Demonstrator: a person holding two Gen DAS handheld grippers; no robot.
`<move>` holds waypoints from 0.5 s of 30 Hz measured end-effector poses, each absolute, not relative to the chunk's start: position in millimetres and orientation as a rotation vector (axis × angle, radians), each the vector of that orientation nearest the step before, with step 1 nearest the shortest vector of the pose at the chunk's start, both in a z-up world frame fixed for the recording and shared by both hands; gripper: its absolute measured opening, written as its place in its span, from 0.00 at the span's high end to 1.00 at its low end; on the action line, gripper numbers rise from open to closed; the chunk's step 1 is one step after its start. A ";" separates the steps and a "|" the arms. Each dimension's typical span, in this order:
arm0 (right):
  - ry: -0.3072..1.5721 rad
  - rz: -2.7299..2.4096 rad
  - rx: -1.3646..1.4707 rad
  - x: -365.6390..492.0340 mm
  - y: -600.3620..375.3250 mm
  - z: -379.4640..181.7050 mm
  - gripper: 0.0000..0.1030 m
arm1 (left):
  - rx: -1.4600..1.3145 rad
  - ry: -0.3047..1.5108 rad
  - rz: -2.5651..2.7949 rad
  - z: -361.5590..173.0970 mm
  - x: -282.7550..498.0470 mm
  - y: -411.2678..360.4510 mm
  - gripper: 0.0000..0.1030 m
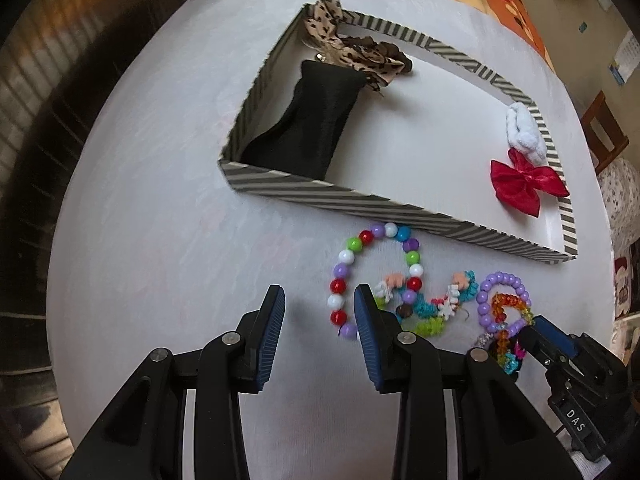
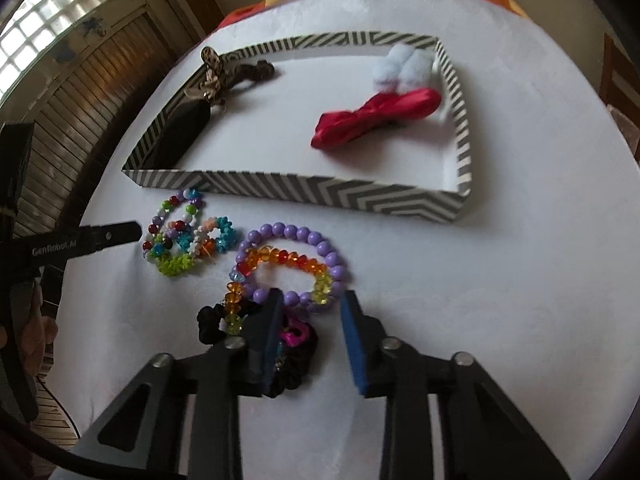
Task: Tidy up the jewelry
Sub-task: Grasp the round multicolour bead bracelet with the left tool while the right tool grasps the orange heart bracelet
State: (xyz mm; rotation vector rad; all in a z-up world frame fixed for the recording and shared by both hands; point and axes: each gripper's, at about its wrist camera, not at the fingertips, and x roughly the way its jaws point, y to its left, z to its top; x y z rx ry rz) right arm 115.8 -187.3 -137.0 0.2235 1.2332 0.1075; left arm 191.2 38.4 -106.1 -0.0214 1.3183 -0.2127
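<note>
Shallow rectangular box (image 2: 304,194) with grey-white chevron walls and a plain white floor sits on a white-covered table (image 1: 160,240). Inside it: glossy red satin bow (image 2: 372,122), fluffy white scrunchie (image 2: 400,64), leopard-print fabric bow (image 1: 344,48), matte black cloth pouch (image 1: 312,124). In front of the box lie round glossy beads: a multicolour bead bracelet (image 1: 360,268), a knobbly turquoise-green one (image 1: 428,312), a purple bead bracelet (image 2: 304,248) with a faceted amber-rainbow bracelet (image 2: 288,264) across it (black scrunchie (image 2: 212,320) just beside). Left gripper (image 1: 320,300) open on nothing, its right finger at the multicolour bracelet's edge. Right gripper (image 2: 310,300) open at a moderate gap, straddling the purple bracelet's near arc, pads apparently not pressing.
</note>
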 end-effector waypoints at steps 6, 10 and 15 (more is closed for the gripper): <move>1.223 0.117 0.254 114.5 -189.9 -139.3 0.90 | 0.024 1.321 -0.198 -116.4 201.9 30.4 0.75; 1.181 0.141 0.281 108.8 -192.0 -123.9 0.90 | 0.039 1.296 -0.215 -117.8 200.8 25.4 1.00; 1.132 0.176 0.295 103.2 -193.9 -98.4 0.90 | -0.035 1.303 -0.254 -112.0 195.2 33.2 1.00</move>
